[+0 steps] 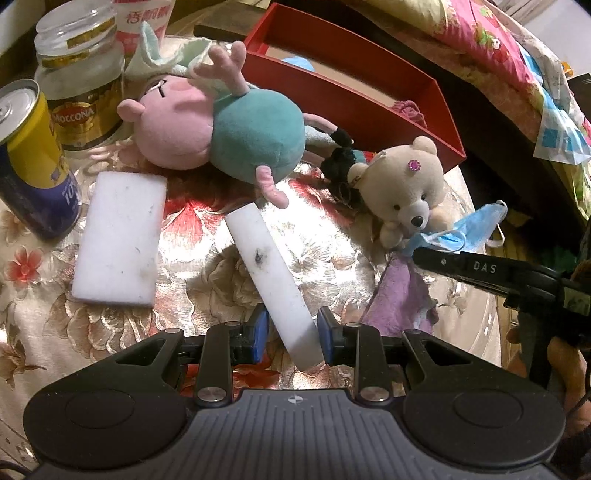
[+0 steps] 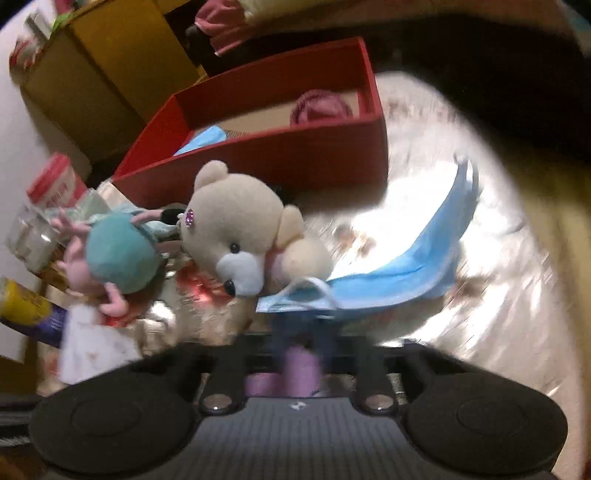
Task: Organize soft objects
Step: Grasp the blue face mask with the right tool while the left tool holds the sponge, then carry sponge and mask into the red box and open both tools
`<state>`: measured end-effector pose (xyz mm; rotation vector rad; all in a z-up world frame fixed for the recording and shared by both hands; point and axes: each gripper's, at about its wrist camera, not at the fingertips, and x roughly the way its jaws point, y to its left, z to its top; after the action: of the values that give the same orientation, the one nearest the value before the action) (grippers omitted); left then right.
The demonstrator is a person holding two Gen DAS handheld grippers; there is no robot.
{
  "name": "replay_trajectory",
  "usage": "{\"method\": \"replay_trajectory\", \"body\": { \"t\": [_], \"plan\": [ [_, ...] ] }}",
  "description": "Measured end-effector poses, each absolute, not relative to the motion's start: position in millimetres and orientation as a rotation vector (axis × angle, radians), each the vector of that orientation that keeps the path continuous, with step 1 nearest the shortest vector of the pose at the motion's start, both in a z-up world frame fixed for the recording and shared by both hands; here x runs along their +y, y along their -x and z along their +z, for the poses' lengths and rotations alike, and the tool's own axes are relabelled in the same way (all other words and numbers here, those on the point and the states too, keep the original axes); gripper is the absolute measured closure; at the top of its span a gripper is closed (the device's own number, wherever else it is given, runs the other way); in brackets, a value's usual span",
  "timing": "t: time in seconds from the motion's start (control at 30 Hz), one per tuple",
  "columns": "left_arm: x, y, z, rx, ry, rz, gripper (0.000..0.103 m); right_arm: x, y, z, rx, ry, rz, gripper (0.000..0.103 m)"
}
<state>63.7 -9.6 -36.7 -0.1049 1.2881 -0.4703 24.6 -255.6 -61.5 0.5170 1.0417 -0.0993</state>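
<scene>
In the left wrist view my left gripper (image 1: 292, 330) is shut on the near end of a narrow white sponge strip (image 1: 264, 258) that slants away over the flowered tablecloth. A wider white sponge (image 1: 118, 236) lies flat to its left. A pink pig plush in teal (image 1: 221, 125) and a beige teddy bear (image 1: 406, 188) lie before the red box (image 1: 354, 99). My right gripper (image 1: 419, 254) comes in from the right. In the blurred right wrist view the right gripper (image 2: 303, 323) is shut on the edge of a blue face mask (image 2: 406, 266), beside the teddy bear (image 2: 240, 236).
A yellow and blue can (image 1: 33, 158), a glass coffee jar (image 1: 81, 85) and a pink bottle (image 1: 144, 22) stand at the far left. A purple cloth (image 1: 402, 295) lies under the right gripper. The red box (image 2: 280, 158) holds a blue item and a pink knit piece (image 2: 321, 107).
</scene>
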Motion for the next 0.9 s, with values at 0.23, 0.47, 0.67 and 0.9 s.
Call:
{"method": "replay_trajectory", "body": {
  "t": [0.23,0.47,0.67,0.9],
  "plan": [
    [-11.0,-63.7,-30.4,1.285,0.116,-0.480,0.074,-261.8,0.8,-45.7,0.994,-0.582,-0.052,0.103],
    [-12.3,-60.7,-18.3,1.261,0.135,-0.512,0.074,-259.5,18.1,-0.3,0.849,-0.626,0.030,0.103],
    [-12.9,-61.4,2.1,1.196,0.154,-0.535,0.075,-244.5,16.5,22.4,0.783,-0.582,0.079,0.103],
    [-16.8,-60.5,29.7,1.070,0.147,-0.531,0.075,-225.9,16.4,50.4,0.684,-0.477,0.109,0.103]
  ]
}}
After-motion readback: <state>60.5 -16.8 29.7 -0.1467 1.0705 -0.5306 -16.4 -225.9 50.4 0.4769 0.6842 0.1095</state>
